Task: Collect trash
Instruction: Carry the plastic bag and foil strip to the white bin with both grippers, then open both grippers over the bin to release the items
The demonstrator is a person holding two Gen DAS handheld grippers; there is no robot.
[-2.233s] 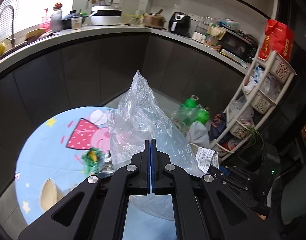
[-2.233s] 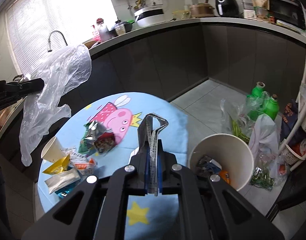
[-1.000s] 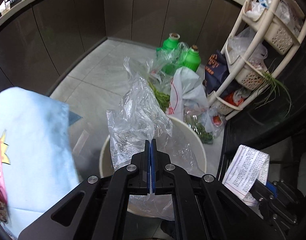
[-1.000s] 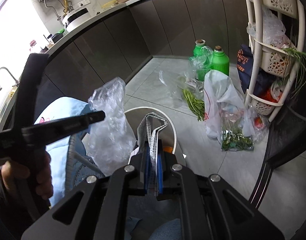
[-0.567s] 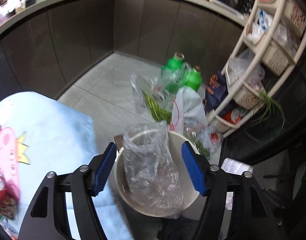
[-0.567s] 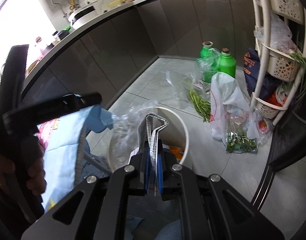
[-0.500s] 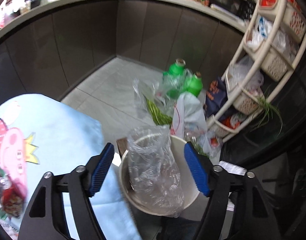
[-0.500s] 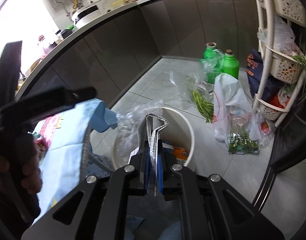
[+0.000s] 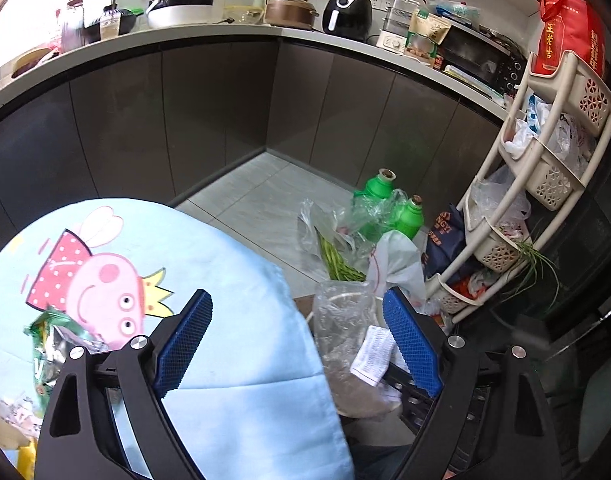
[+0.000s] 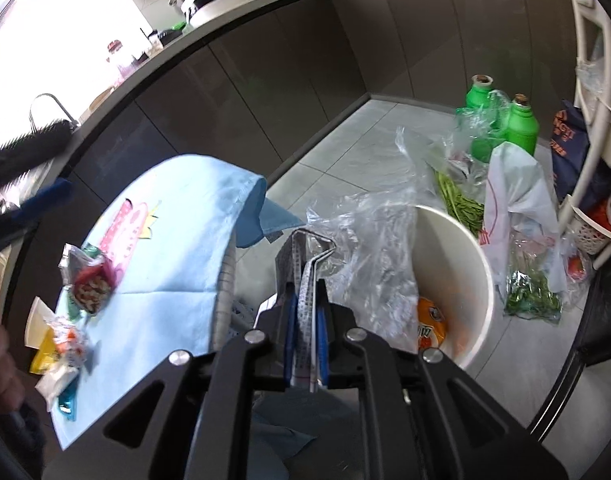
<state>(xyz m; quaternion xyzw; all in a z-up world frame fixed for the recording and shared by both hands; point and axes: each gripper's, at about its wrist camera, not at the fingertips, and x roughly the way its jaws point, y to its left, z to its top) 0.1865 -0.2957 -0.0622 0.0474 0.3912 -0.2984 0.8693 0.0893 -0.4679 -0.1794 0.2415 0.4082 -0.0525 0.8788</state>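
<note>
Receipt clamped in the right claw, just short of the bin.

The paper's long axis is seen running forward along the shut fingers; the bin mouth lies ahead and to the right, half draped by a clear bag. The left claw is spread wide and empty, aimed between tablecloth edge and bin. Wrappers are left on the table, nearer the left claw. Open floor is judged ample beyond the bin.

Lt-blue tablecloth w/ pink pig print; cream bin; green bottles; clear bag.
</note>
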